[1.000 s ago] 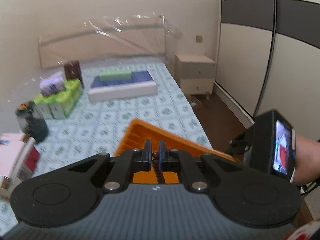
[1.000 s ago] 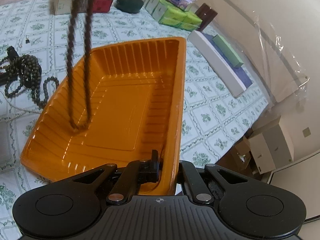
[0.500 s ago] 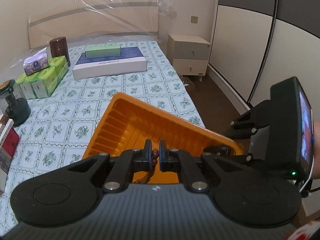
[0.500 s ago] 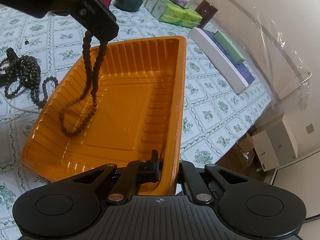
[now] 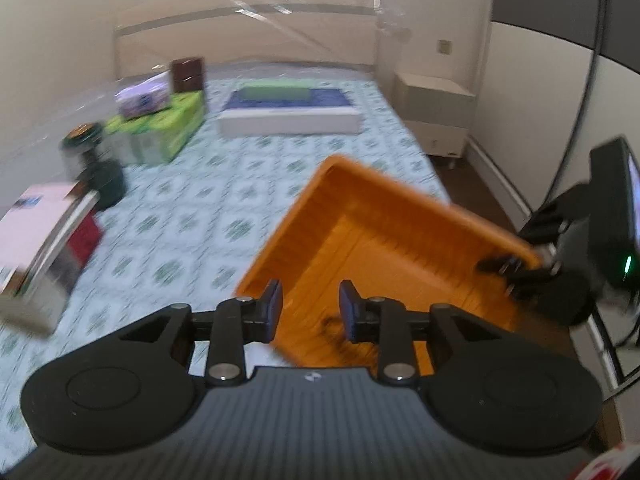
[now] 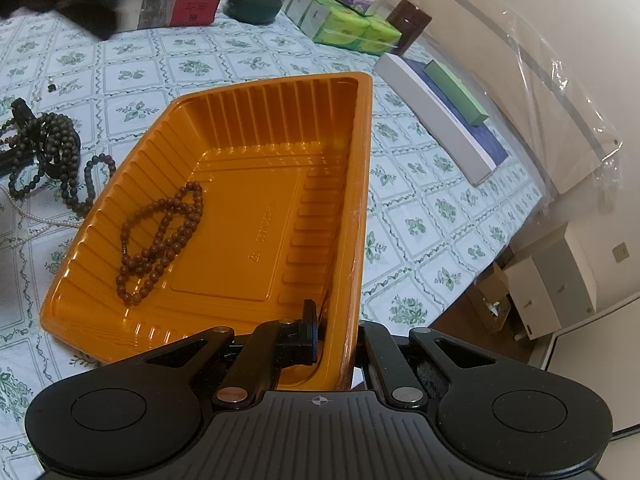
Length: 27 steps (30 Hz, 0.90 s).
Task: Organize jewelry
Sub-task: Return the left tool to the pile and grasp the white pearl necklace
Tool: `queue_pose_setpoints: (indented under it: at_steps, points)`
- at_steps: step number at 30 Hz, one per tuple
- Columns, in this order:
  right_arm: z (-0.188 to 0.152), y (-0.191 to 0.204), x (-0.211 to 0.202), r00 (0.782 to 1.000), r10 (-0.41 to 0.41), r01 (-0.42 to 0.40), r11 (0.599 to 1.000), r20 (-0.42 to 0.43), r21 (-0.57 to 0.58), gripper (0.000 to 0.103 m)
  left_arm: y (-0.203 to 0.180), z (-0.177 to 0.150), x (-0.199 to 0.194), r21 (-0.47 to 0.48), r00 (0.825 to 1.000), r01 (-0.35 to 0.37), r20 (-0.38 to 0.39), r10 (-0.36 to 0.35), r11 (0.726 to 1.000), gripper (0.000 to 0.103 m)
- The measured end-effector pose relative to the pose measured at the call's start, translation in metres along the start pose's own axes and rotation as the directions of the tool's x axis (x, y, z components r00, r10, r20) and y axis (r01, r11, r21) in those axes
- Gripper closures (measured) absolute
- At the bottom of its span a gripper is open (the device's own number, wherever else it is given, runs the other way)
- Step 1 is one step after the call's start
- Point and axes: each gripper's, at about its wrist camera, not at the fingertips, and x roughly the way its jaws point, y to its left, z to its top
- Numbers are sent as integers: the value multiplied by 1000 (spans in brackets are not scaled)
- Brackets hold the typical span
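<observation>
Opening over the orange tray [image 5: 384,240], the left gripper [image 5: 310,310] is spreading its jaws, and nothing is sitting between the pads; only a blurred dark smudge, probably beads, is showing on the tray floor just below them. The left wrist view is smeared, so detail is poor. The right gripper [image 5: 516,268] is appearing at the tray's far right rim.

From the right wrist view, the right gripper [image 6: 332,328] is pinching the tray's near wall, jaws fully closed on the rim with one pad inside. The brown bead strand [image 6: 160,236] is lying coiled on the tray floor near its left wall, free of both tools. More dark bead strands [image 6: 48,156] and a pearl string [image 6: 40,218] are waiting on the floral bedspread [image 6: 200,68] just left of the tray.

Judgement: the drop looks complete. To do this well, the right hand should be keeping the tray steady while the left clears straight up before swinging to the remaining pile, so no finger snags the coil.
</observation>
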Motion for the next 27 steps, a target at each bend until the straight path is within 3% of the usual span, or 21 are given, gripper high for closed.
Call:
queue_pose_setpoints:
  at_steps: [9, 16, 23, 27]
  points:
    - [-1, 0, 0, 1000, -2, 2, 1000, -4, 8, 100, 44, -97, -33, -81, 982, -165, -105, 156, 983, 73]
    - [-2, -1, -1, 1000, -2, 2, 1000, 1, 11, 100, 49, -167, -44, -207, 972, -189, -180, 152, 960, 73]
    - [-2, 0, -1, 1000, -3, 3, 1000, 1, 9, 100, 33, -199, -27, -260, 964, -205, -223, 148, 944, 74]
    - [-2, 0, 0, 1000, -3, 3, 1000, 1, 8, 99, 36, -204, -16, -296, 957, -236, -236, 168, 926, 82]
